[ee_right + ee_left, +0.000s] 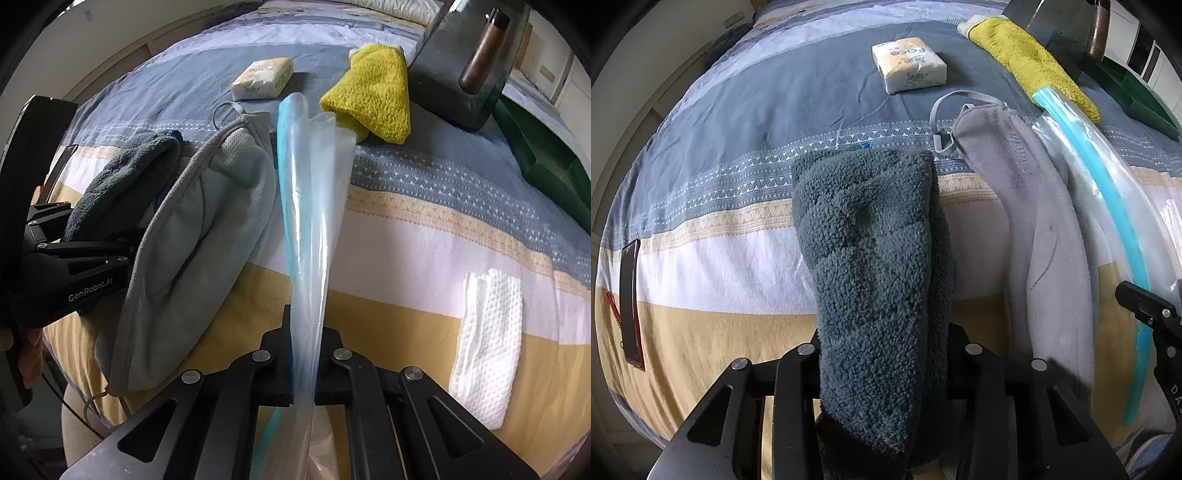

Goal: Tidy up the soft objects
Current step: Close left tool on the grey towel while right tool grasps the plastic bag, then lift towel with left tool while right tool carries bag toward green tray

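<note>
My left gripper (884,343) is shut on a dark teal fluffy towel (871,240), which hangs out past the fingers over the striped bedspread (720,184). In the right wrist view this towel (122,181) and the left gripper (74,258) sit at the left edge. My right gripper (306,347) is shut on a clear plastic bag with a blue zip strip (314,192), pinched flat between the pads. A grey fleece pouch (195,236) lies between the two grippers, seen also in the left wrist view (1027,206) beside the bag (1108,192).
A yellow cloth (373,92) and a tissue pack (262,77) lie farther back on the bed. A folded white paper towel (487,339) is at the right. A dark block (465,62) and a green box (546,158) stand at the back right. A phone (629,302) lies far left.
</note>
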Action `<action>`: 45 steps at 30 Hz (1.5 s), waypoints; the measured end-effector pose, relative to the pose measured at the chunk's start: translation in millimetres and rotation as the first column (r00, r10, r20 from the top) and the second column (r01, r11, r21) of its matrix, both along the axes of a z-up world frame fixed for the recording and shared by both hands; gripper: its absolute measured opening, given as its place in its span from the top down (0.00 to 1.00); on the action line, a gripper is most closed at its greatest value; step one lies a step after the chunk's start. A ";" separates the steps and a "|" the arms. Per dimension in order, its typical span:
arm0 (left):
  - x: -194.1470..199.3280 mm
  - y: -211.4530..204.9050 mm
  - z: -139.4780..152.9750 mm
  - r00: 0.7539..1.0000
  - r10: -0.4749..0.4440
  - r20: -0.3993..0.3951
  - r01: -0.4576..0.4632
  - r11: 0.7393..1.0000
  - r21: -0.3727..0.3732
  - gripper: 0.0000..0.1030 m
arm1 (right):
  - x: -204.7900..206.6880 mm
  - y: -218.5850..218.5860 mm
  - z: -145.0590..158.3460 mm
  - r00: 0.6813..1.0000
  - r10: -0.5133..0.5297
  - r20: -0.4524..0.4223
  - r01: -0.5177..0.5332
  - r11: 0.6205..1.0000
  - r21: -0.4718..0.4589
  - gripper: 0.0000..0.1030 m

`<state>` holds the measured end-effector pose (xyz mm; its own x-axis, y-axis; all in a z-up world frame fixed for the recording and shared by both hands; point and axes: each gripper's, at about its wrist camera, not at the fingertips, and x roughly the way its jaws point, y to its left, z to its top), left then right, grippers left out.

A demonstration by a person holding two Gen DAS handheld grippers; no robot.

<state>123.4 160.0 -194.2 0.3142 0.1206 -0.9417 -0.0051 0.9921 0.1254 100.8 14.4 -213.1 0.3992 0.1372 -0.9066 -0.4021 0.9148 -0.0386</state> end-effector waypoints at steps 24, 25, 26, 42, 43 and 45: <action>-41.0 37.8 85.4 0.979 0.117 0.167 -0.105 0.991 -0.079 0.71 | -23.4 -6.8 51.0 0.992 0.041 0.122 -0.049 0.997 0.063 0.96; -44.2 36.6 92.2 0.977 0.117 0.178 -0.103 0.991 -0.083 0.71 | -25.9 -6.5 54.6 0.990 0.047 0.131 -0.056 0.996 0.064 0.96; -42.9 28.1 93.5 0.976 0.117 0.185 -0.103 0.991 -0.084 0.71 | -28.7 -6.7 58.4 0.989 0.052 0.138 -0.062 0.996 0.069 0.96; -34.4 -55.2 131.6 0.966 0.049 0.252 -0.029 0.996 -0.083 0.71 | -64.2 -63.2 129.8 0.967 0.035 0.252 -0.066 0.991 0.116 0.96; -34.6 -61.4 133.9 0.966 0.043 0.255 -0.022 0.996 -0.086 0.71 | -66.7 -70.2 134.6 0.966 0.027 0.259 -0.059 0.991 0.116 0.96; -33.0 -77.8 140.2 0.964 0.023 0.263 0.003 0.995 -0.097 0.71 | -71.7 -86.3 144.1 0.962 0.005 0.272 -0.038 0.992 0.118 0.96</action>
<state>90.5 82.2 -54.0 0.5522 0.0384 -0.8328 -0.0352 0.9991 0.0227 29.0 -71.9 -69.1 0.6227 0.2501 -0.7414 -0.4114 0.9107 -0.0384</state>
